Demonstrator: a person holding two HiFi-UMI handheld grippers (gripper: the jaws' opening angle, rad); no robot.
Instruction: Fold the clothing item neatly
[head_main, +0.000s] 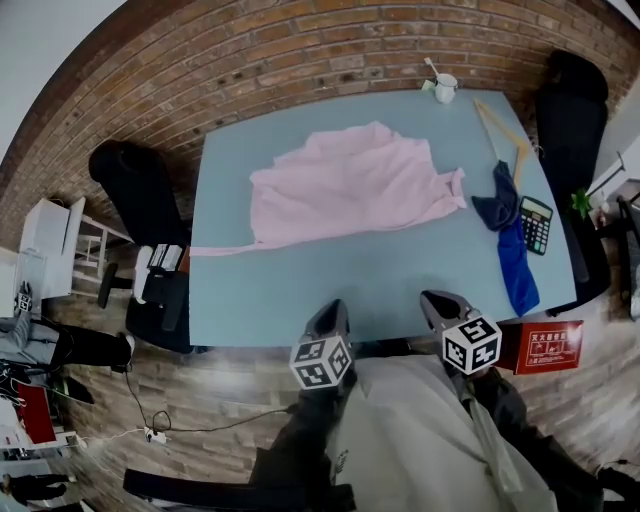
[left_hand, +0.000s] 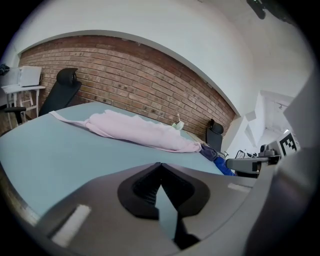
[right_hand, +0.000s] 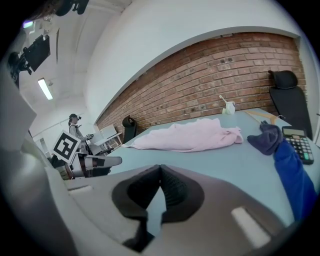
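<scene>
The pink garment lies rumpled and unfolded on the far middle of the blue-grey worktop, one thin strap trailing off to the left; a blue cloth and a calculator lie to its right. The left hand-held gripper and the right hand-held gripper hover side by side at the near edge, well apart from the garment; each has its jaws pressed together with nothing between them.

- From head height, looked steeply down over the whole blue table.
- From left gripper and right gripper, at its near edge, faced low across toward the brick wall.
- Shared throughout: the pink garment.
</scene>
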